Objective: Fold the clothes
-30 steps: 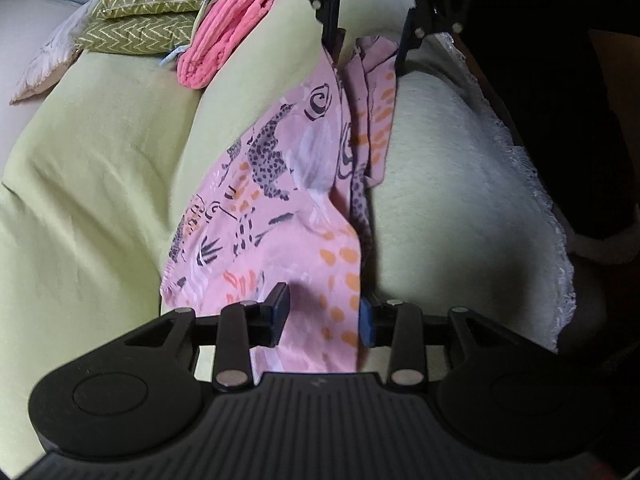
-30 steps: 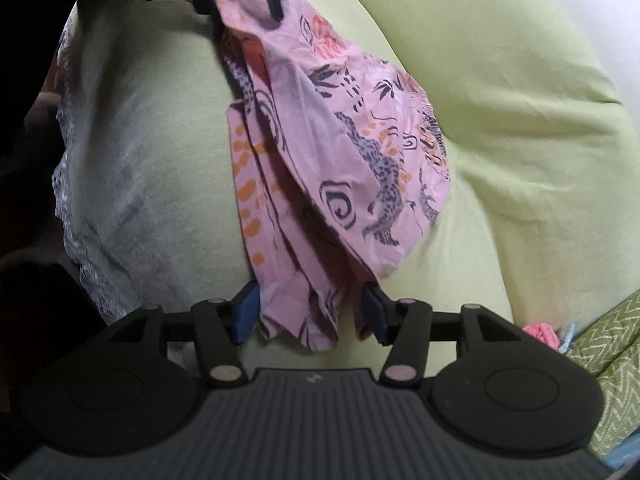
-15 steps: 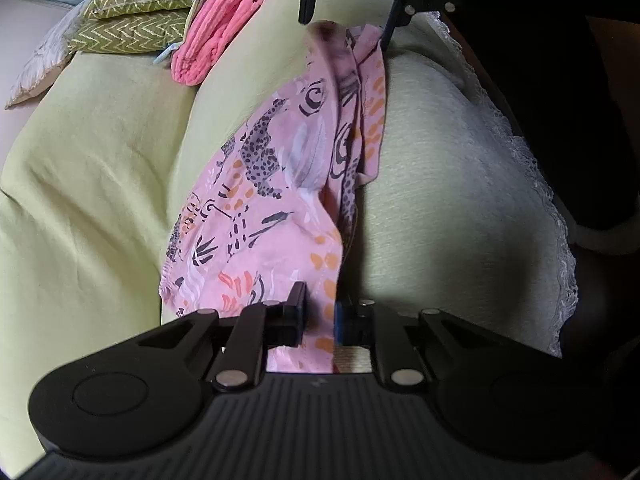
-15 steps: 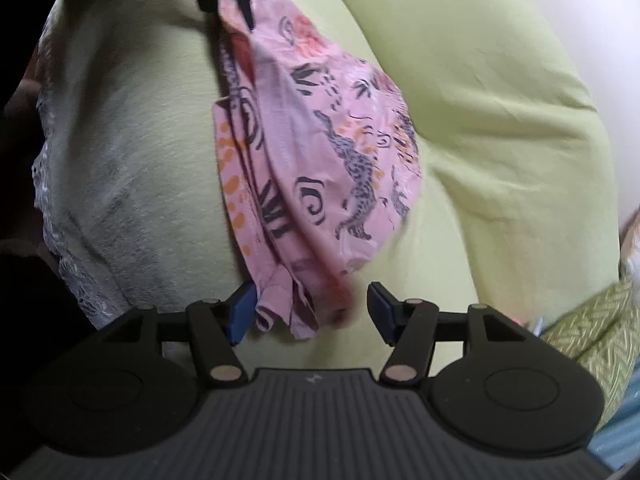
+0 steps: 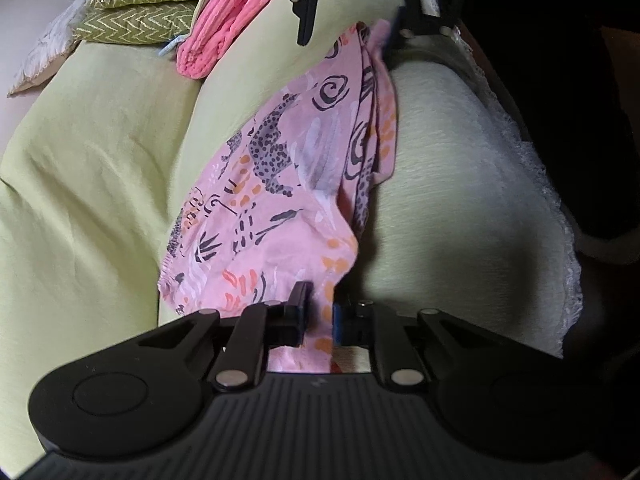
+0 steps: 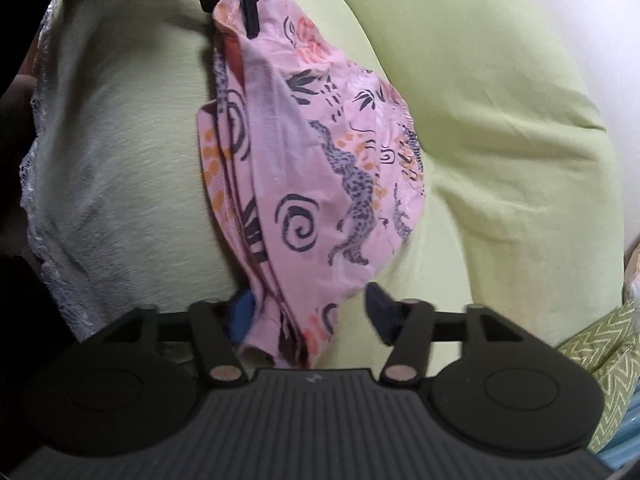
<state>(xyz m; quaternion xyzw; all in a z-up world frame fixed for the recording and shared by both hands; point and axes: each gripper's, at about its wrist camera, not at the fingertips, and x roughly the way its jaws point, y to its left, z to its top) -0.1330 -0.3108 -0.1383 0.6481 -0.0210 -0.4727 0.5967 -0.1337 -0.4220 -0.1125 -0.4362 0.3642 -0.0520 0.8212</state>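
Presently the left gripper has its jaws drawn to a narrow gap and pinches one end of the pink cotton garment printed with grey leopards, dark swirls and orange dots; the cloth passes between the black and blue fingertips and hangs out behind them. The right gripper stands wide, its jaws well apart; the bunched opposite end of the garment lies between them, touching the blue left pad and clear of the dark right pad. That gripper grasps nothing.

The two tools face each other along the length of the garment, each showing at the top of the other's view: the right gripper open above the far end, the left gripper nipped on the cloth. The garment lies folded lengthwise in several layers across the seam where a lime-green cushioned surface meets a pale cream fleece blanket with lace trim.

Beyond, a folded coral-pink ribbed garment rests on the green surface beside two olive chevron-patterned cushions.
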